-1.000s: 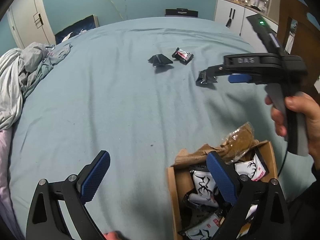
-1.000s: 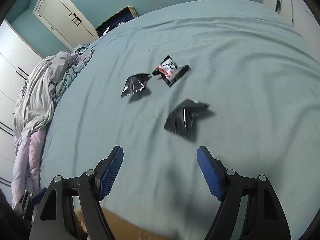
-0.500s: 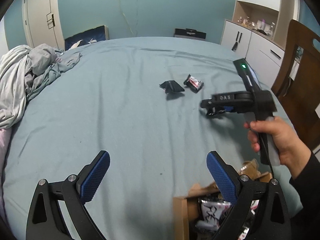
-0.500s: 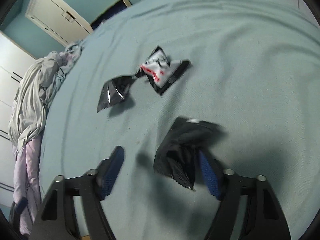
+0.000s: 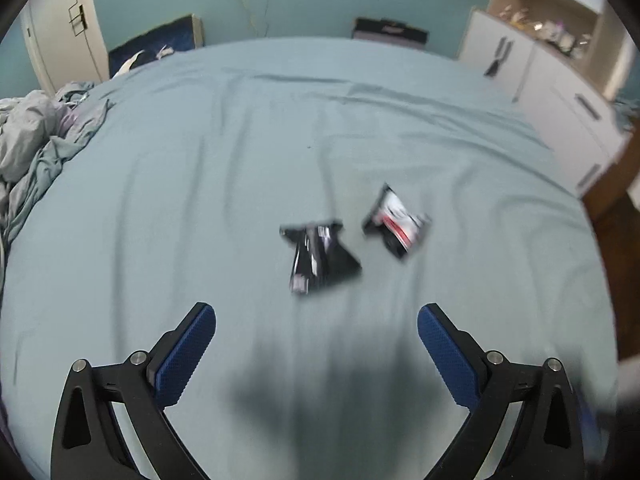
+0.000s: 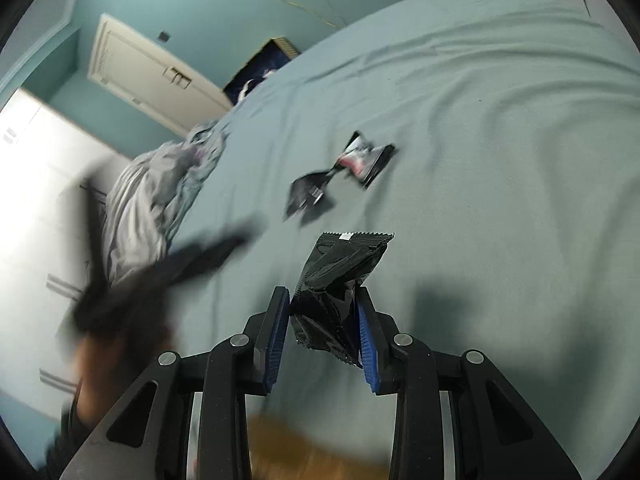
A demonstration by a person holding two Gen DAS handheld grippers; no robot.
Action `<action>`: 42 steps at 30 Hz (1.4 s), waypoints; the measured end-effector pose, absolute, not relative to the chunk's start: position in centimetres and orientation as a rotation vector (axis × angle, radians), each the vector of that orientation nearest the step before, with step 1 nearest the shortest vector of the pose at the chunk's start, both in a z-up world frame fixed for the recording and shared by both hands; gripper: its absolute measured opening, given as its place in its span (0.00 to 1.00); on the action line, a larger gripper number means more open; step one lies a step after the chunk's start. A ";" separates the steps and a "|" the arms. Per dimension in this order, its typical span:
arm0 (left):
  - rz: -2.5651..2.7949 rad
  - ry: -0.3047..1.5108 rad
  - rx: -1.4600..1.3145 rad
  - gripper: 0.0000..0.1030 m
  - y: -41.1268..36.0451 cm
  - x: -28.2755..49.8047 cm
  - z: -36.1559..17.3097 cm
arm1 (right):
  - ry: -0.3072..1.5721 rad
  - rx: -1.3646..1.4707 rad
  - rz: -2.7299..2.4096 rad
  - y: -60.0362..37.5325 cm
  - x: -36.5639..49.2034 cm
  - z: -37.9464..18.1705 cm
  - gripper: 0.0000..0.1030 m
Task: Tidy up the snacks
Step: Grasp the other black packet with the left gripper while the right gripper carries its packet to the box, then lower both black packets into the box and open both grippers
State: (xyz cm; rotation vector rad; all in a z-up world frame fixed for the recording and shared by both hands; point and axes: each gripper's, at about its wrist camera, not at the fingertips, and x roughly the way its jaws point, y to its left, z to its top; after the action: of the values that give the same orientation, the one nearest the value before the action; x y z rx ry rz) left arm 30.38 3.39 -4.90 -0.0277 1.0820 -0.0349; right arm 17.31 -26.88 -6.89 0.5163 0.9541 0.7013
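Lifted off the sheet, crinkled glossy-black packet (image 6: pixel 340 280) sits pinched between just-closed right gripper (image 6: pixel 323 322) pads.

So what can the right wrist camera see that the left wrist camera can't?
Only the right wrist view shows the right gripper, whose fingers have just been closing, pinching a black snack packet, plus the blurred left gripper.

Only the left wrist view shows the white cupboards and the left gripper's open fingers.

Both show the bed, a dark packet and a white-and-red packet lying on it.
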 end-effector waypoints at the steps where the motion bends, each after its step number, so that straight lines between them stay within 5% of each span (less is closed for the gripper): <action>1: -0.012 1.093 -0.026 1.00 3.3 31.4 -5.5 | 0.948 0.505 0.715 -27.5 15.4 -6.4 0.30; 7: 0.092 1.231 -0.157 0.96 4.6 35.9 -10.5 | 0.883 0.423 0.733 -32.4 2.7 -5.9 0.30; 10: 0.096 1.293 -0.101 0.67 4.7 35.6 -12.0 | 0.866 0.457 0.681 -34.1 -0.3 -6.3 0.30; 11: 0.079 1.261 -0.112 0.20 4.9 34.9 -11.4 | 0.839 0.455 0.672 -34.2 -0.6 -5.9 0.30; 12: 0.060 1.259 -0.141 0.14 5.2 34.4 -10.9 | 0.816 0.440 0.665 -33.9 -0.4 -5.4 0.30; 16: 0.025 1.278 -0.301 0.13 7.0 30.4 -8.6 | 0.830 0.439 0.654 -32.8 1.1 -5.7 0.30; 32: -0.304 1.044 -0.160 0.13 5.8 6.9 3.9 | 0.835 0.333 0.646 -30.0 -0.4 -4.2 0.30; 38: -0.400 0.963 -0.073 0.15 4.0 2.1 2.9 | 0.852 0.324 0.638 -29.8 -0.2 -5.0 0.30; 42: -0.409 1.066 -0.021 0.18 3.4 1.7 -1.2 | 0.864 0.302 0.630 -29.2 -0.2 -4.9 0.30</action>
State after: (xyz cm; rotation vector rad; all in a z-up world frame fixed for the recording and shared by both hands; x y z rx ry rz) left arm 1.71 3.42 -1.25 -0.0214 1.0664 -0.4094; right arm -0.20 -29.18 -4.94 0.3020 0.8641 0.6304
